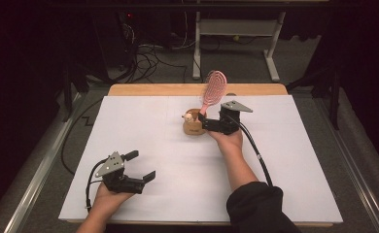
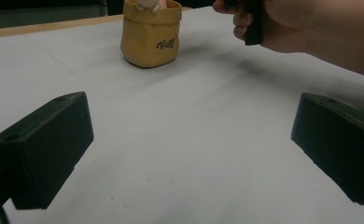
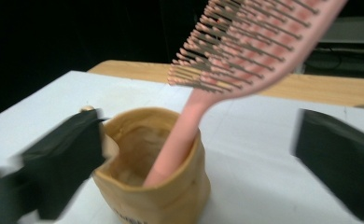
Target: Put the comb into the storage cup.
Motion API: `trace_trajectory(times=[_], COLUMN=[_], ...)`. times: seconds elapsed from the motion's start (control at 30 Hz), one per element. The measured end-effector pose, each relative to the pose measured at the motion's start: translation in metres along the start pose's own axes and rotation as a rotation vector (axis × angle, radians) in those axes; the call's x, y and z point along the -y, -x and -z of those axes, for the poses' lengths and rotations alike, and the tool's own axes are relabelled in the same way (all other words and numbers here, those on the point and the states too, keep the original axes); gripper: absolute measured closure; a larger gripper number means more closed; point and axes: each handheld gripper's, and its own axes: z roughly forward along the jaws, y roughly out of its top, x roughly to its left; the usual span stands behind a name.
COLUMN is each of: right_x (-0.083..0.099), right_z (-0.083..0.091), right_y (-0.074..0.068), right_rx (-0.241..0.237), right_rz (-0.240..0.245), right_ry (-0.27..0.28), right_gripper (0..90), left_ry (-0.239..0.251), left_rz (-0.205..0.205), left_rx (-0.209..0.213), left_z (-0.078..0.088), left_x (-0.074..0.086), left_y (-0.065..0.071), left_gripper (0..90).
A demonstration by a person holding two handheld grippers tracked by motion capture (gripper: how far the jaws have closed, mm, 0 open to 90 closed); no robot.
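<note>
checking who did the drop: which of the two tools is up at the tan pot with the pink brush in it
The right tool: its open jaws flank the tan pot holding the pink brush. The left tool rests apart, near the table's front edge.

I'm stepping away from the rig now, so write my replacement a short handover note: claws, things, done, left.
Left claw: open, holding nothing, near the table's front left.
Right claw: open, its jaws either side of the tan bag-shaped ceramic pot at the white table's middle.
The pink plastic hairbrush stands handle-down in the pot, leaning on its rim, released.
Done: brush in pot.
Left: probably just backing the right claw away.
</note>
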Motion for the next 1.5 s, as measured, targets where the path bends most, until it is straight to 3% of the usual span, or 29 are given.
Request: trace_trajectory(times=[0.33,0.53,0.93,1.5], right_x=[0.007,0.015,0.041,0.079], right_z=[0.029,0.051,0.090,0.158], right_y=[0.004,0.003,0.011,0.028], right_rx=[-0.003,-0.025,-0.023,-0.011], right_rz=[0.019,0.056,0.100,0.139], right_ry=[0.015,0.016,0.008,0.040], right_gripper=[0.4,0.4,0.4,0.4], left_ry=[0.000,0.005,0.011,0.027], left_rz=[-0.002,-0.002,0.002,0.006], left_rx=[-0.013,-0.023,-0.044,-0.072], left_z=[0.001,0.002,0.008,0.015], left_x=[0.000,0.000,0.001,0.001], left_y=[-0.001,-0.003,-0.008,-0.012], left_gripper=[0.0,0.0,0.0,0.0])
